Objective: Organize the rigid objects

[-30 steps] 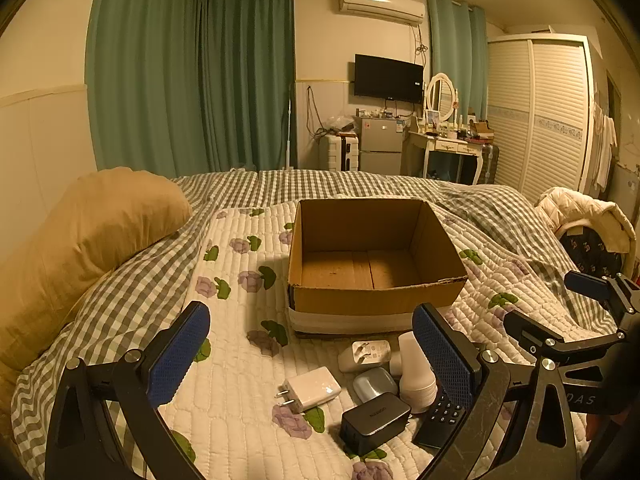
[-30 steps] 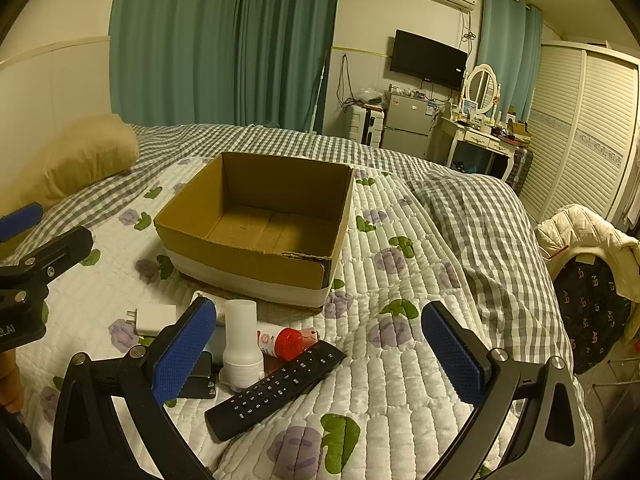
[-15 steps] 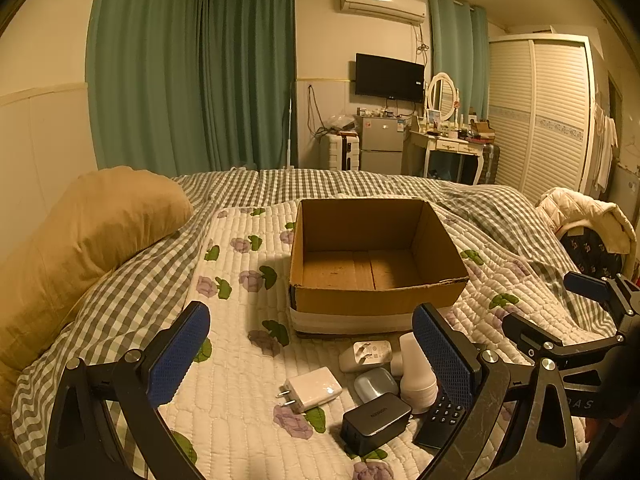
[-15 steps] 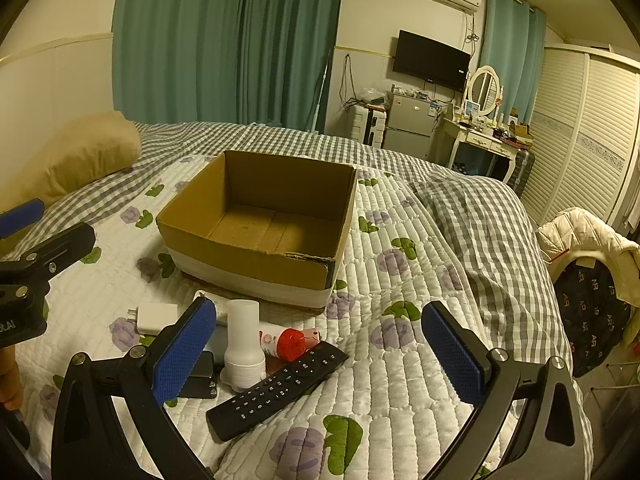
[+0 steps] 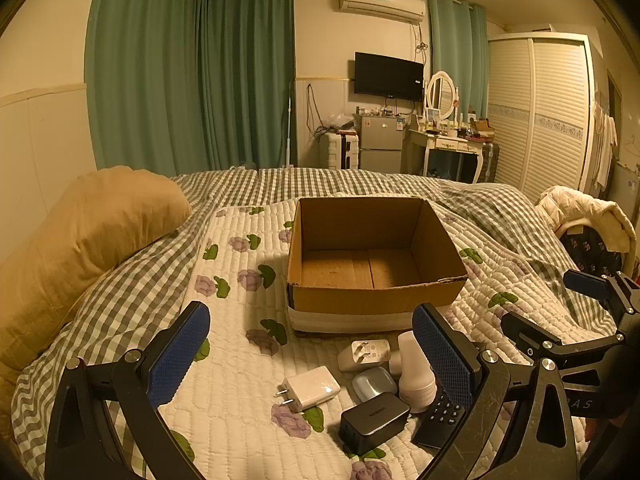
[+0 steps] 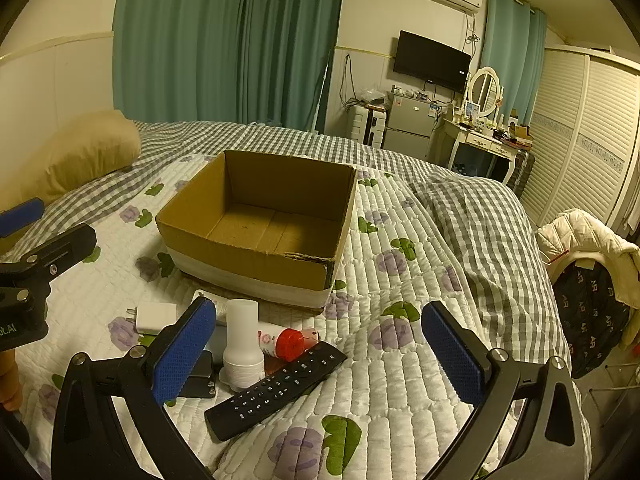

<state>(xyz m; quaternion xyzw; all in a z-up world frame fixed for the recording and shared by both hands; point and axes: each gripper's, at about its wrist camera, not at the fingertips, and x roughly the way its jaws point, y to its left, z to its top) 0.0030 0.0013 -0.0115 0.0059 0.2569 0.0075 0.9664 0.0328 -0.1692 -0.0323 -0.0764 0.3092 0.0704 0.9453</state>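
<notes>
An open, empty cardboard box (image 5: 376,300) sits on the quilted bed; it also shows in the right wrist view (image 6: 248,256). In front of it lie a white charger (image 5: 310,387), a second white plug (image 5: 364,355), a grey case (image 5: 374,383), a black adapter (image 5: 374,420), a white bottle (image 6: 242,344), a red-capped tube (image 6: 288,343) and a black remote (image 6: 276,390). My left gripper (image 5: 312,360) is open and empty, above the small items. My right gripper (image 6: 316,356) is open and empty, above the remote.
A tan pillow (image 5: 80,240) lies at the left of the bed. A chair with a white jacket (image 6: 584,248) stands off the bed's right edge. A dressing table (image 5: 452,144), fridge and wardrobe stand against the far wall.
Both views have shifted only slightly; the box sits marginally lower and further right in the right wrist view. Nothing was picked up or moved.
</notes>
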